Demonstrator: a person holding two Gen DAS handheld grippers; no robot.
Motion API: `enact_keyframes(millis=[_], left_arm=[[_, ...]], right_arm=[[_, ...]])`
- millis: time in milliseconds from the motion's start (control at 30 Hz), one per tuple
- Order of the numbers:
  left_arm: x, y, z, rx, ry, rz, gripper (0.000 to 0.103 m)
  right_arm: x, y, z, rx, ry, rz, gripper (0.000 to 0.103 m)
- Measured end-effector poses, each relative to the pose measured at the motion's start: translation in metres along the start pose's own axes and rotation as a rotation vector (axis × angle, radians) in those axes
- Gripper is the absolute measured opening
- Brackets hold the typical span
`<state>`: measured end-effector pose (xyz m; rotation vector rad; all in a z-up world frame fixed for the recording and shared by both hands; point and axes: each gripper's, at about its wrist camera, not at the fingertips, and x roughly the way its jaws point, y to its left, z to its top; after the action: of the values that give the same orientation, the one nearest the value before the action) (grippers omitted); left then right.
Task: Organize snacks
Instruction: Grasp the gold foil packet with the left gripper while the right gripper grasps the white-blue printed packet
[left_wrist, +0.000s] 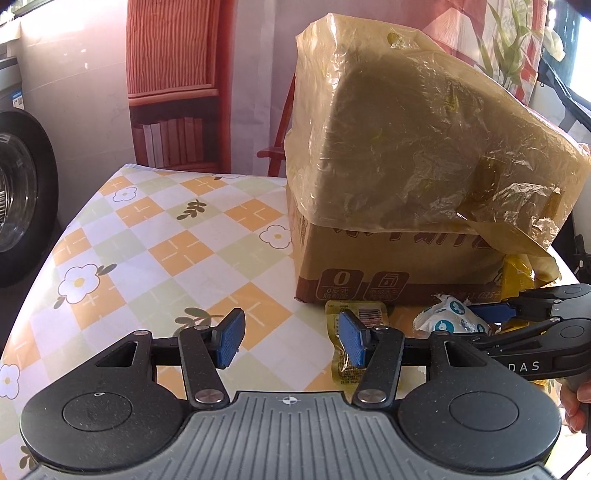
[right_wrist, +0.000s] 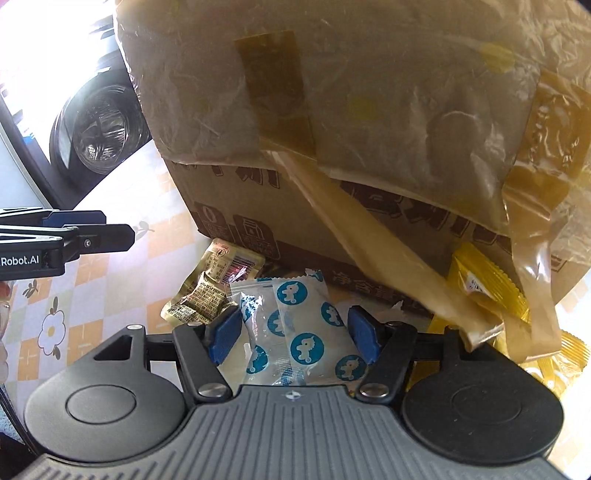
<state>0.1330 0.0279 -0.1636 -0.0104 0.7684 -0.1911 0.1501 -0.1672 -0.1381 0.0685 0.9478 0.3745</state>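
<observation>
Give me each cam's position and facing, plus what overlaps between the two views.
Left wrist: on the left gripper, angled down over the checked tablecloth toward the bag-covered cardboard box; own open fingers, the right gripper and fingers of a hand show.
Right wrist: on the right gripper, looking down at the blue-and-white packets before the box; the left gripper shows.
Shared: box, packets, olive pouch.

Left hand-held gripper (left_wrist: 291, 341) gapes above tablecloth (left_wrist: 147, 240), cardboard box (left_wrist: 388, 266) behind.
</observation>
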Motion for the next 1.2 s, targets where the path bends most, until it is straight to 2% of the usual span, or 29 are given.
enact_keyframes(millis=[67, 133, 400, 600, 900, 1100, 1133, 1167, 1200], left_arm=[[0.002, 0.0, -0.002, 0.0, 0.006, 0.0, 0.059], [0.004, 0.001, -0.004, 0.0, 0.015, -0.004, 0.059], [0.027, -0.018, -0.01, 0.054, 0.065, -0.076, 0.061], [0.042, -0.045, -0.014, 0.113, 0.058, -0.142, 0.072], [0.068, -0.061, -0.024, 0.146, 0.099, -0.077, 0.074], [0.069, -0.072, -0.033, 0.19, 0.077, -0.04, 0.074], [0.069, -0.073, -0.033, 0.188, 0.081, -0.041, 0.072], [0.068, -0.074, -0.033, 0.186, 0.088, -0.041, 0.059], [0.066, -0.074, -0.031, 0.183, 0.097, -0.052, 0.056]], right_arm=[[-0.003, -0.001, -0.001, 0.001, -0.012, 0.007, 0.052], [-0.007, -0.002, -0.002, 0.004, -0.021, 0.009, 0.049], [-0.032, -0.006, -0.012, 0.069, -0.084, 0.006, 0.048], [-0.046, -0.009, -0.013, 0.091, -0.139, 0.006, 0.047], [-0.051, -0.014, -0.018, 0.111, -0.148, 0.007, 0.047], [-0.046, -0.013, -0.018, 0.116, -0.142, 0.013, 0.047], [-0.046, -0.013, -0.018, 0.116, -0.141, 0.014, 0.047], [-0.046, -0.012, -0.018, 0.117, -0.14, 0.016, 0.047], [-0.046, -0.011, -0.017, 0.117, -0.14, 0.018, 0.047]])
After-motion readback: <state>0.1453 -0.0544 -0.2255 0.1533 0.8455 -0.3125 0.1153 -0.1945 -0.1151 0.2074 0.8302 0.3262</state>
